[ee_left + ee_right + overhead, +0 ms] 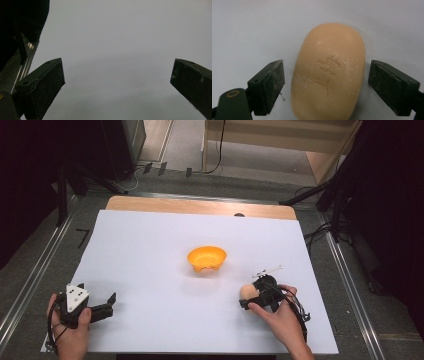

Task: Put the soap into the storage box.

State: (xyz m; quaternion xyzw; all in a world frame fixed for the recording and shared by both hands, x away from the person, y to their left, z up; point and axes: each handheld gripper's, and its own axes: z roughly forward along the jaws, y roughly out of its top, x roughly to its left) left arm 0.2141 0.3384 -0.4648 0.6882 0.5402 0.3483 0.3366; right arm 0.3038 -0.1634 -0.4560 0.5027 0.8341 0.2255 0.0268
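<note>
Soap (328, 72) sits between the jaws of my right claw (325, 85), and in the right gripper view I see a narrow strip of white surface on each side of the bar, so neither pad presses on it. The jaws stand partly apart, a little wider than the bar, holding nothing. The bar is a peach-coloured oval with a stamped mark on its upper face, lying flat, its long axis running along the jaws and its far end reaching past the pad tips.

From the high view, the soap (247, 291) lies on the white surface (150, 250) toward the near right corner, with the right claw (257, 295) over it and my right hand (280, 317) coming in from the near edge. An orange bowl (206, 258) stands near the middle of the surface, apart from the soap, toward the far edge.

My left claw (107, 306) rests at the near left corner in my left hand (70, 327), well apart from the soap. Its jaws are spread wide in the left gripper view (117, 82), with just bare white surface between them.
</note>
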